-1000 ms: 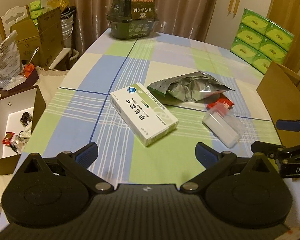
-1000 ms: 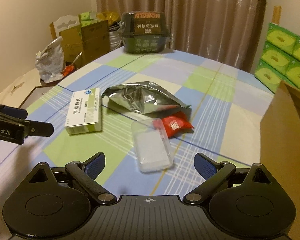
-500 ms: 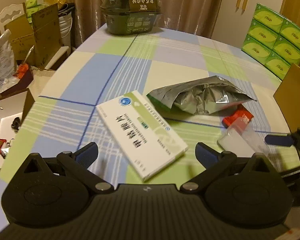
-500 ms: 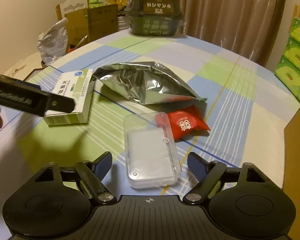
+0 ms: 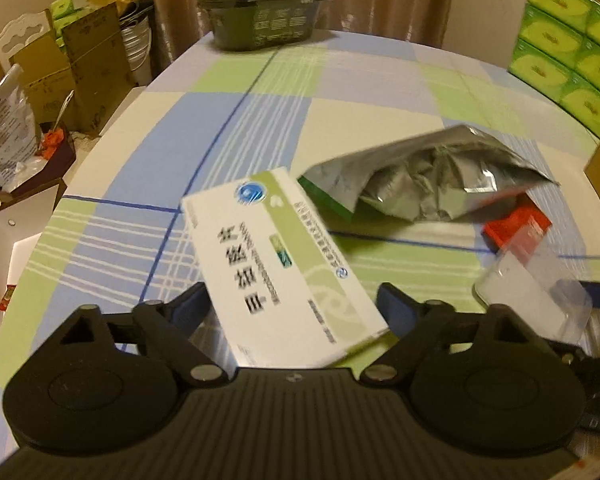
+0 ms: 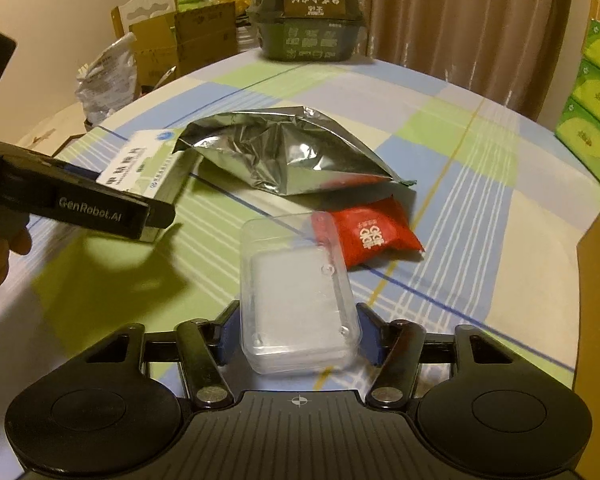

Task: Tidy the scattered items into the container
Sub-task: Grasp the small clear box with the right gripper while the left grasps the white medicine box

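A white and green medicine box point(image 5: 276, 264) lies on the checked tablecloth, its near end between the fingers of my left gripper point(image 5: 294, 306), which touch its sides. It also shows in the right wrist view point(image 6: 140, 168). A clear plastic case point(image 6: 296, 300) sits between the fingers of my right gripper point(image 6: 298, 330), which have closed onto its sides. It also shows in the left wrist view point(image 5: 535, 296). A crumpled silver foil bag point(image 6: 284, 152) and a red snack packet point(image 6: 371, 232) lie just beyond. A brown cardboard box point(image 6: 599, 280) stands at the right edge.
A dark green boxed item point(image 6: 307, 20) stands at the table's far end. Green tissue packs point(image 5: 567, 40) are stacked at the far right. Cardboard boxes point(image 5: 80, 68) and a plastic bag point(image 5: 8, 136) sit off the table's left side.
Both grippers moved forward and narrowed. The left now brackets the medicine box; the right has closed on the clear case.
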The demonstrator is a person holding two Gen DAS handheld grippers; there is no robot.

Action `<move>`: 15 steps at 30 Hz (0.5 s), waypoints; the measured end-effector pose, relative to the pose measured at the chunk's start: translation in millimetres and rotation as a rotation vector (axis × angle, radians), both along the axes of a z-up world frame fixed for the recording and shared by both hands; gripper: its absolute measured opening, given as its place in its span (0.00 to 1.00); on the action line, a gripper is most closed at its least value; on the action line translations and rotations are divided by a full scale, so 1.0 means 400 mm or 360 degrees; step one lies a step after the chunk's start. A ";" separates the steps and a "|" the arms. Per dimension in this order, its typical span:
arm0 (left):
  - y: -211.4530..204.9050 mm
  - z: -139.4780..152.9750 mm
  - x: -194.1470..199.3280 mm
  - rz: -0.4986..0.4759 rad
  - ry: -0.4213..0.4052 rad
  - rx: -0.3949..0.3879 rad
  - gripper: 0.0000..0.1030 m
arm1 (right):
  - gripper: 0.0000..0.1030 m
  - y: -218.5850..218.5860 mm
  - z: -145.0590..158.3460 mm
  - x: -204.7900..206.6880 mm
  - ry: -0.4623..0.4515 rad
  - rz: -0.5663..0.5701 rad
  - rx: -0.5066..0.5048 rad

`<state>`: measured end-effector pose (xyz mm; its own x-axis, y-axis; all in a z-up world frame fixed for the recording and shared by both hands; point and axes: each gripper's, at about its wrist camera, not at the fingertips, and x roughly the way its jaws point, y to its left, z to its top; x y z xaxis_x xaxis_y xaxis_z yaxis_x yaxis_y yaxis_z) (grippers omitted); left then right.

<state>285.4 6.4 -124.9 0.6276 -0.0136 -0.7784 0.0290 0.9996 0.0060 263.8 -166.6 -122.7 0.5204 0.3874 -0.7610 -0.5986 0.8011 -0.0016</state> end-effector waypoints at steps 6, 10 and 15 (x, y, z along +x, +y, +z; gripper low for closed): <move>-0.016 0.016 -0.089 -0.0100 0.0023 0.0009 0.72 | 0.52 -0.039 0.030 -0.072 0.0049 -0.0100 0.0045; -0.047 0.027 -0.200 -0.0223 0.0050 -0.0021 0.66 | 0.52 -0.081 0.047 -0.157 0.0080 -0.0173 0.0060; -0.115 0.034 -0.353 -0.0438 0.0081 -0.0050 0.66 | 0.52 -0.153 0.068 -0.280 0.0130 -0.0348 0.0090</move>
